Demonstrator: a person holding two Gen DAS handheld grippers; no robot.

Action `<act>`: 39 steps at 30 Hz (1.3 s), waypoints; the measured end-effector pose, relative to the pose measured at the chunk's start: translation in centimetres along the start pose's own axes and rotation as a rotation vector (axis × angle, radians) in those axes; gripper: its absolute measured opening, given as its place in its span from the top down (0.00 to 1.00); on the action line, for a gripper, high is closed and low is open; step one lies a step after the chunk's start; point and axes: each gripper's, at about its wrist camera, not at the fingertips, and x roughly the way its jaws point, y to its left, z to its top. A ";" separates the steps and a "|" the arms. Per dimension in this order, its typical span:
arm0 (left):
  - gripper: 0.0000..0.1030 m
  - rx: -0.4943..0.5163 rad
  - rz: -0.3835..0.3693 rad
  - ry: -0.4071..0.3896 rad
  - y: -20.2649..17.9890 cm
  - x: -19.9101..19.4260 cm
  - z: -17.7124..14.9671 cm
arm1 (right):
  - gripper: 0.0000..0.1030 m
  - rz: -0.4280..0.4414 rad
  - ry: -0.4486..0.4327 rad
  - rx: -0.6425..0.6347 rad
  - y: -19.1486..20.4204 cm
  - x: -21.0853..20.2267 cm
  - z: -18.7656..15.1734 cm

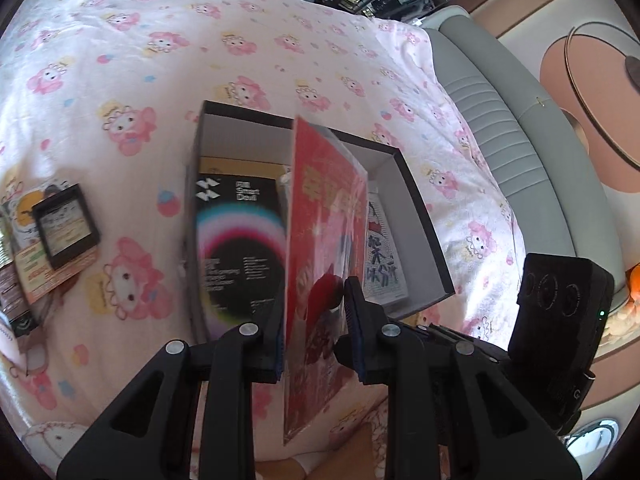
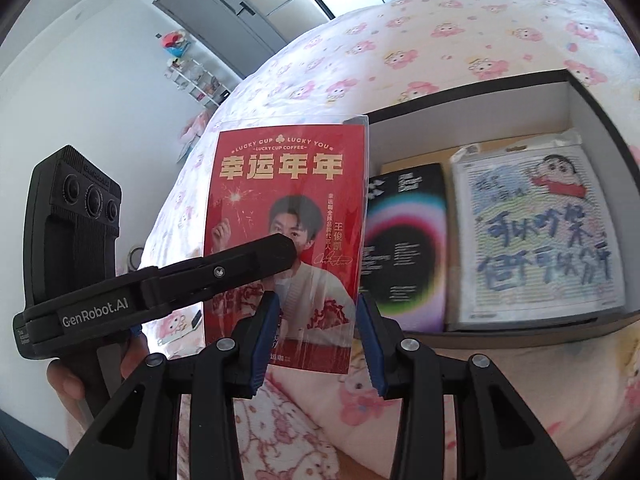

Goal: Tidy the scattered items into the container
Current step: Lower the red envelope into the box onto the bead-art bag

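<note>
The left claw [image 1: 314,312] has its two pads squeezed on a red card in a clear sleeve [image 1: 326,220]. It grips the card low down, and the card stands up on its edge, with its long side pointing away from the claw. The open black box [image 1: 424,216] sits on the bed just ahead of the claw and below the card. Inside it lie a black packet with a rainbow ring [image 1: 240,240] and a cartoon picture pack [image 1: 384,256], both flat.

The right claw [image 2: 316,336] is part way open and holds nothing. From its view, the red card is just in front of its pads, not touching them, and the box lies ahead and to the right.

The left claw is the one carrying, so I think it should tip the card flat and lower it forward into the box. More small things [image 1: 64,224] wait off to the left claw's left side.
</note>
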 end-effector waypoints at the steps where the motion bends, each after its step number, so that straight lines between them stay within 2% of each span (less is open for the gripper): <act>1: 0.78 0.005 0.001 0.014 -0.9 1.3 0.3 | 0.65 -0.030 -0.008 -0.005 -0.9 -0.6 0.4; 5: 0.78 0.014 -0.042 0.068 -3.7 6.2 1.6 | 0.65 -0.119 0.005 0.009 -5.1 -2.0 1.9; 7: 0.80 0.022 -0.039 0.098 -4.7 8.4 2.1 | 0.65 -0.127 0.001 0.039 -7.2 -2.4 2.4; 9: 0.80 0.009 -0.075 0.131 -5.2 10.6 2.5 | 0.65 -0.118 0.002 0.084 -9.1 -2.4 2.9; 12: 0.80 0.005 -0.028 0.166 -5.4 12.5 2.6 | 0.65 -0.142 0.016 0.101 -10.6 -1.6 3.5; 16: 0.80 -0.007 0.002 0.166 -4.4 12.7 2.3 | 0.65 -0.133 0.030 0.105 -11.6 -0.3 3.5; 20: 0.79 -0.012 0.055 0.172 -2.9 12.3 2.2 | 0.65 -0.160 0.036 0.078 -11.5 1.2 3.6; 25: 0.61 -0.010 0.118 0.171 -1.8 11.4 2.0 | 0.65 -0.191 0.034 0.074 -11.8 1.5 4.1; 30: 0.58 0.014 0.228 0.174 -1.3 10.7 2.0 | 0.65 -0.248 0.025 0.004 -12.0 0.8 5.3; 32: 0.58 0.016 0.230 0.167 -1.2 10.5 1.9 | 0.65 -0.242 0.029 0.005 -12.3 0.8 5.3; 36: 0.60 -0.049 0.200 0.130 -0.6 10.6 2.0 | 0.65 -0.204 0.083 0.001 -12.4 1.8 4.2; 39: 0.60 -0.070 0.237 0.102 -1.2 11.0 1.9 | 0.65 -0.229 0.114 -0.051 -11.6 2.6 3.5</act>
